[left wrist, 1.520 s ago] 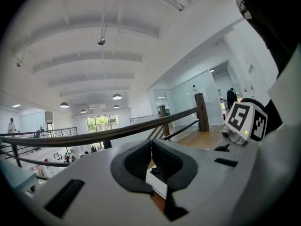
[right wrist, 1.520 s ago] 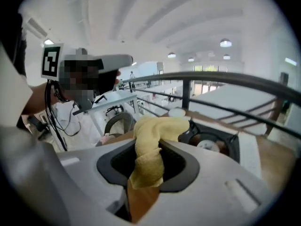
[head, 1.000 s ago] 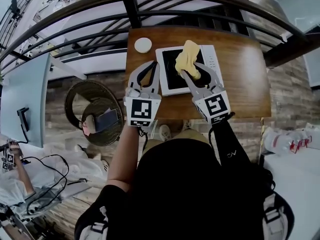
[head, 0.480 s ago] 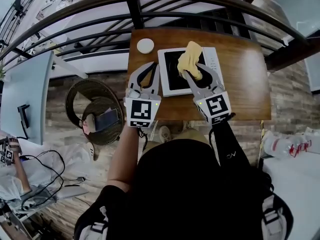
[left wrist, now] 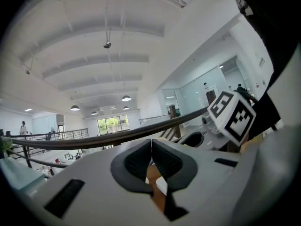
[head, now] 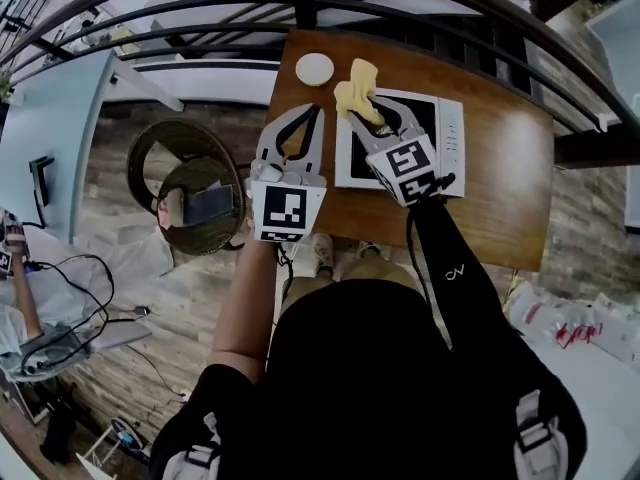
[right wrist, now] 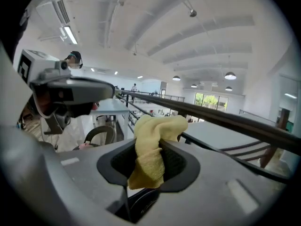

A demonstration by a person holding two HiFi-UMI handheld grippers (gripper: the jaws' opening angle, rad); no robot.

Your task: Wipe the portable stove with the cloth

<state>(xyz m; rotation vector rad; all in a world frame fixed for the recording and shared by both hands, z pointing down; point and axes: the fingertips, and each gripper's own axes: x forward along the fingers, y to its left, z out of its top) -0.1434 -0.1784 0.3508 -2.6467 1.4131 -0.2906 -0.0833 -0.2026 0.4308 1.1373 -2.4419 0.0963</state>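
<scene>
Head view: my right gripper (head: 372,118) reaches over the near-left part of the portable stove (head: 448,136). The yellow cloth (head: 355,86) bunches just beyond its fingertips, at the stove's far-left corner and partly over the bare wooden table (head: 500,193). My left gripper (head: 312,116) hovers just left of the right one, off the stove, with a small white round object (head: 314,68) ahead of its tips. Left gripper view: my left jaws are clenched together on nothing, only a strip of wood shows beneath them, and the right gripper's marker cube (left wrist: 233,117) sits off to their right. Right gripper view: my right jaws are clamped on the cloth, pinched at its middle, with a fold standing above the pads and a tail hanging below. Whether it touches the stove I cannot tell. To wipe well, I judge I should tip these fingertips down so the hanging tail lies flat on the dark glass (head: 428,133). Then I should drag it toward me in overlapping passes, pressing lightly and gripping firmly so the cloth doesn't slip out.
</scene>
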